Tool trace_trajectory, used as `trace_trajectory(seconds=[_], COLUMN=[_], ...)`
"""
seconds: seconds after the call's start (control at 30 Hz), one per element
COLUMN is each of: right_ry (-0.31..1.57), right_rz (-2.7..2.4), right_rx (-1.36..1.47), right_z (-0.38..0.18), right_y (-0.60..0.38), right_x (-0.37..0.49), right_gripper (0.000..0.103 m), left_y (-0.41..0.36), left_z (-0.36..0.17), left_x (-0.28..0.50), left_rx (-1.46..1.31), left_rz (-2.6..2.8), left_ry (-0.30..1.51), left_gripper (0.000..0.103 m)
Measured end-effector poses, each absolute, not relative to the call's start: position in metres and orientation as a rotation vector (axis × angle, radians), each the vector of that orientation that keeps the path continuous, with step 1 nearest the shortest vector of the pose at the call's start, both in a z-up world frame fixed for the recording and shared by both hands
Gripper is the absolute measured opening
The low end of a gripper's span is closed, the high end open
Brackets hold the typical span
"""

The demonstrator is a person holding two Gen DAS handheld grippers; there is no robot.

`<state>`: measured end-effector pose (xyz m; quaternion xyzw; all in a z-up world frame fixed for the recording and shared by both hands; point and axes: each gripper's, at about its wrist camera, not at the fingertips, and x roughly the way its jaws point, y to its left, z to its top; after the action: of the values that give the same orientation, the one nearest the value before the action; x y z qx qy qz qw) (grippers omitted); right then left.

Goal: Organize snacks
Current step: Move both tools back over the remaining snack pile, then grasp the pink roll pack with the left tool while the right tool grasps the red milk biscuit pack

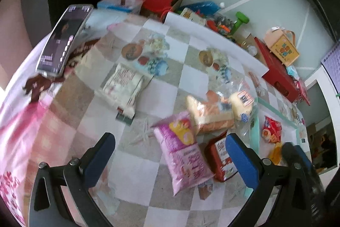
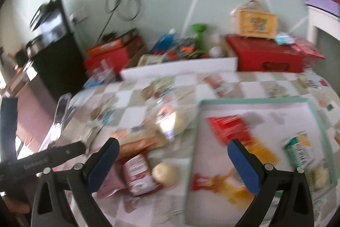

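Blue pads line both grippers, and both are wide open and hold nothing. The left gripper (image 1: 170, 161) hangs over a checked tablecloth (image 1: 187, 78). A pink snack bag (image 1: 182, 152) lies flat between its fingers. Touching that bag at 3 o'clock is a red packet (image 1: 221, 160). At 1 o'clock from the pink bag is a clear bag of bread (image 1: 214, 112), lying partly on top of it. A white snack bag (image 1: 124, 88) lies well apart at 10 o'clock, and a phone (image 1: 63, 39) leans up at 10 o'clock too, farther off.

The right gripper (image 2: 173, 163) hangs over the edge of a green-rimmed tray (image 2: 250, 101). In the tray are a red packet (image 2: 228, 127), a yellow packet (image 2: 263, 151) and a green and white packet (image 2: 299, 149) at 3 o'clock. This view is blurry, so names on the packets cannot be read.
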<state>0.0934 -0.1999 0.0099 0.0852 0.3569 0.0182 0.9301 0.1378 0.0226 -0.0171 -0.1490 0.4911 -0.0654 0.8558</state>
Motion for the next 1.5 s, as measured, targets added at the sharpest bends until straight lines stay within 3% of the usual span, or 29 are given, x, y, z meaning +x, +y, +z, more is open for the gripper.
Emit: trace_trajectory(seconds=[0.17, 0.4, 0.63, 1.5], right_ry=[0.814, 0.862, 0.893, 0.951], right_rz=[0.117, 0.165, 0.203, 0.210], right_rx=[0.107, 0.013, 0.039, 0.044], right_z=[-0.016, -0.039, -0.047, -0.058], right_y=[-0.168, -0.141, -0.142, -0.143], right_x=[0.103, 0.106, 0.109, 0.114], right_gripper=[0.102, 0.078, 0.068, 0.067], left_y=[0.028, 0.023, -0.003, 0.037], left_z=[-0.032, -0.048, -0.058, -0.067], left_x=[0.137, 0.151, 0.164, 0.158], left_rx=[-0.315, -0.336, -0.293, -0.281], left_rz=[-0.102, -0.118, -0.199, -0.083], left_ry=[1.093, 1.177, 1.235, 1.270], left_gripper=[0.103, 0.103, 0.103, 0.103])
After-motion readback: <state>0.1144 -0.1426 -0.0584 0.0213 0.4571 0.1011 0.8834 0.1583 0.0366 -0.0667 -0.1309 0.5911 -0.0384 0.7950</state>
